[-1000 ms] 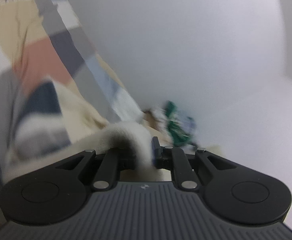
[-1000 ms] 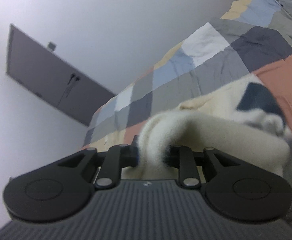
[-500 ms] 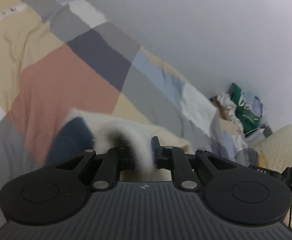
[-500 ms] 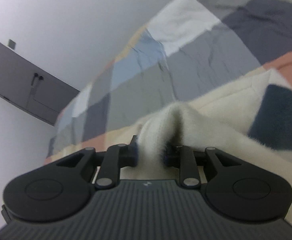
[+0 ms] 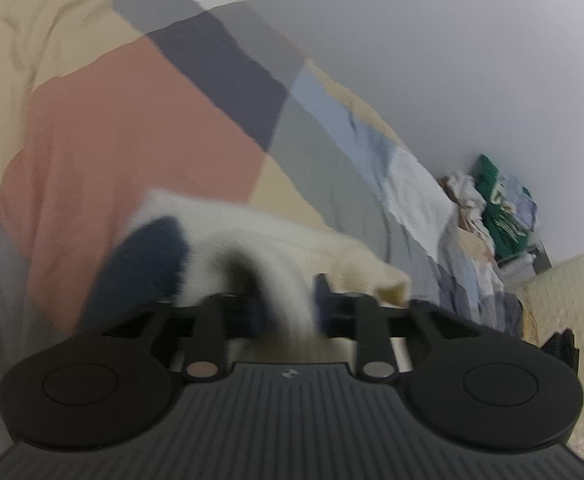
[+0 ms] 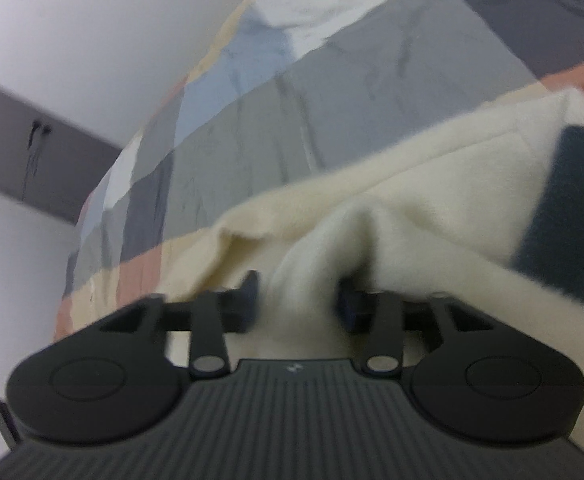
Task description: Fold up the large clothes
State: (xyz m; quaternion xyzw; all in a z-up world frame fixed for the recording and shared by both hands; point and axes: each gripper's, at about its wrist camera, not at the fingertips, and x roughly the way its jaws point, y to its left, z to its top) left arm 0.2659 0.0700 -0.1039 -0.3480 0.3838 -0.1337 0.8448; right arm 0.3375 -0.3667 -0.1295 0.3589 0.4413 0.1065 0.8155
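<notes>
A cream fleece garment with dark navy patches lies over a patchwork bedspread. My left gripper is shut on a fold of the garment, which bunches between its fingers. In the right wrist view the same cream garment spreads to the right, with a navy patch at the edge. My right gripper is shut on another pinched fold of it. Both views are blurred.
The bedspread has grey, blue, white, salmon and tan squares. A heap of clothes sits by the wall at the bed's far end, next to a cream quilted surface. A dark door is at the left.
Both grippers have swung down toward the bed with the garment held. The wall fills less of each view, and the garment now lies closer to the bedspread.
</notes>
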